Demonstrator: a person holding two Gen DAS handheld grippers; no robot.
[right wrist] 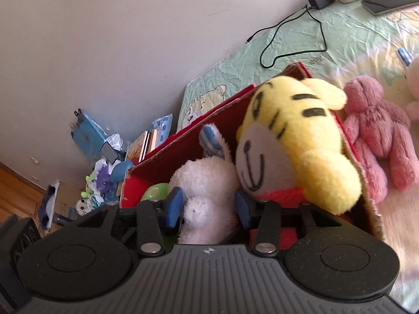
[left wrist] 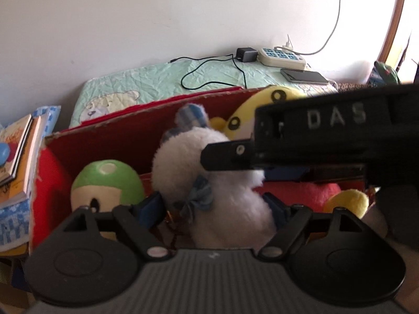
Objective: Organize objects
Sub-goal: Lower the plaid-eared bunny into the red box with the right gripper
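A white plush rabbit (left wrist: 209, 167) with blue checked ears stands in a red cardboard box (left wrist: 110, 130). My left gripper (left wrist: 217, 209) is shut on the rabbit's lower body. My right gripper (right wrist: 208, 208) is also closed around the white plush rabbit (right wrist: 207, 183); its black body crosses the left wrist view over the rabbit's head. In the box beside it lie a green mushroom plush (left wrist: 107, 183), a yellow striped tiger plush (right wrist: 296, 136) and a red plush (left wrist: 296, 191). A pink teddy bear (right wrist: 377, 130) lies on the bed outside the box (right wrist: 183, 146).
Behind the box, the bed's green sheet (left wrist: 157, 81) holds a black charger with cable (left wrist: 246, 53), a white power strip (left wrist: 281, 56) and a phone (left wrist: 303, 76). Books (left wrist: 18, 151) are stacked left of the box. Clutter (right wrist: 99, 162) lies on the floor by the wall.
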